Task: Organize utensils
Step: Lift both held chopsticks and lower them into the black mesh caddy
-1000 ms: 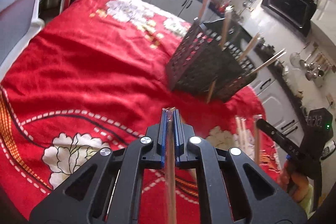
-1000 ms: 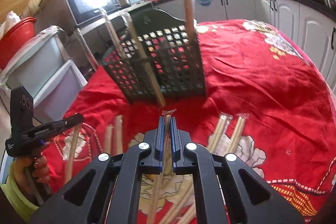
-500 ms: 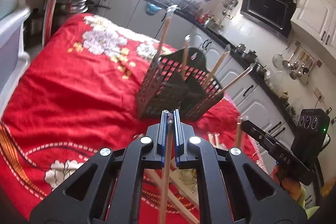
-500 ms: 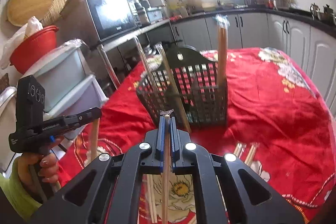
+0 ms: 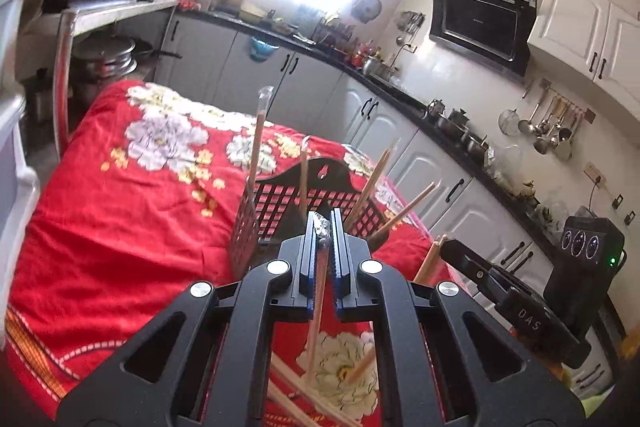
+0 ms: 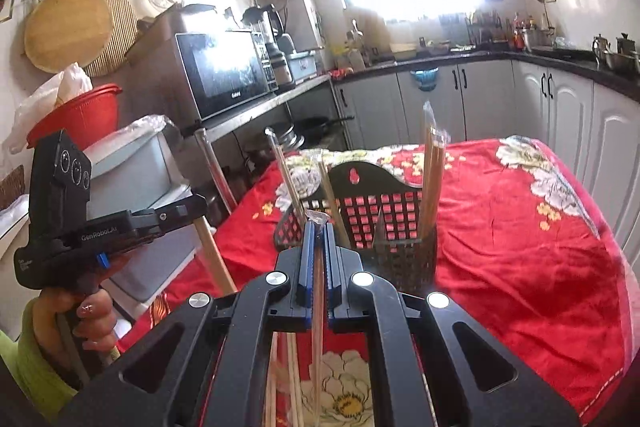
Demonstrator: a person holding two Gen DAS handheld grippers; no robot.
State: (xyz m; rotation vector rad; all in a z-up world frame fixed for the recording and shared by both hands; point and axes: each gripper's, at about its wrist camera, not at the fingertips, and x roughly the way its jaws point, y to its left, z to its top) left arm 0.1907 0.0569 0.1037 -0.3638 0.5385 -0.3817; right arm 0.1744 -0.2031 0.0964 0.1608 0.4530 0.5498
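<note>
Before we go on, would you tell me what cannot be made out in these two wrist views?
- Left wrist view: the lower end of the chopsticks in the left tongs is hidden by the tongs' body.
- Right wrist view: the inside of the black basket is screened by its lattice wall.
- Both views: the window area is washed out by glare.
- Left wrist view: loose chopsticks on the red cloth are cut off below.

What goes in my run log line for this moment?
left gripper: shut on wrapped chopsticks | right gripper: shut on wrapped pair | basket: ahead

Basket stood on table, chopsticks upright or leaning in it. Loose chopsticks lay on table nearer the grippers; counter behind.
</note>
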